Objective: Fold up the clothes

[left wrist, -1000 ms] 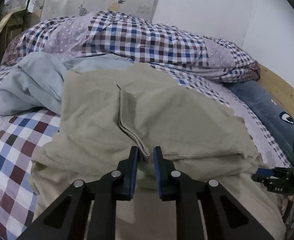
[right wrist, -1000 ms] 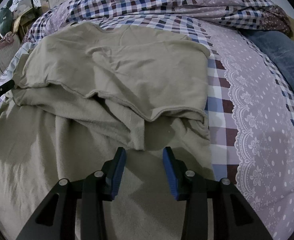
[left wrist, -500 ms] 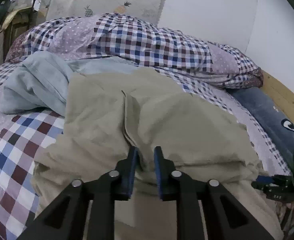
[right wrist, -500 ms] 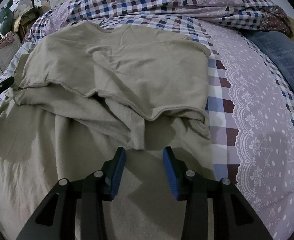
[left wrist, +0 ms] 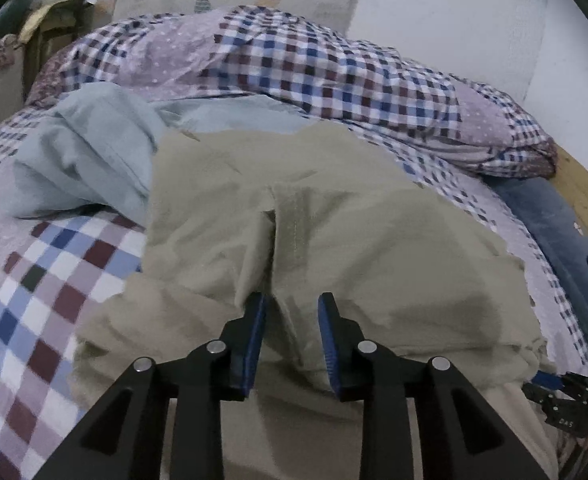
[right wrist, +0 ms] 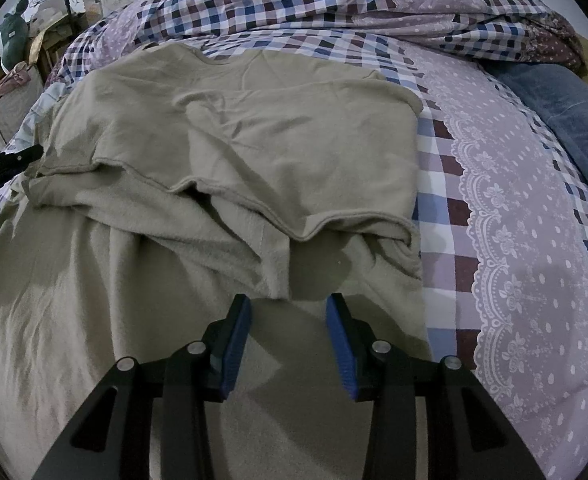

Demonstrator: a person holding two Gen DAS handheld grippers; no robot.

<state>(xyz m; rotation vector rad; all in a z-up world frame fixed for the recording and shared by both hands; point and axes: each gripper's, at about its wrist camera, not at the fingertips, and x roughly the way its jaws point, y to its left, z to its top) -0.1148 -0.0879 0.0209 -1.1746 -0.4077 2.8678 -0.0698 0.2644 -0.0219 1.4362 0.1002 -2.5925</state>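
A beige garment (left wrist: pixel 354 220) lies on the bed, its upper part folded over the lower, with a hemmed edge (right wrist: pixel 253 200) running across. In the left wrist view a raised seam fold of it runs down between the fingers of my left gripper (left wrist: pixel 291 316), which is open and sits low on the cloth. My right gripper (right wrist: pixel 289 320) is open just above the lower layer of the beige garment (right wrist: pixel 273 120), nothing between its fingers. The right gripper also shows at the lower right of the left view (left wrist: pixel 566 396).
A light blue garment (left wrist: pixel 93 148) lies crumpled at the left. A checked duvet (left wrist: pixel 314 64) is piled at the back by the wall. A dark blue pillow (right wrist: pixel 566 104) and the wooden bed frame (left wrist: pixel 586 184) are at the right. Checked sheet (right wrist: pixel 514 260) beside the garment.
My left gripper's jaws have spread apart, letting go of the beige fold they pinched, and the left view has moved in closer. The right gripper has stayed put.
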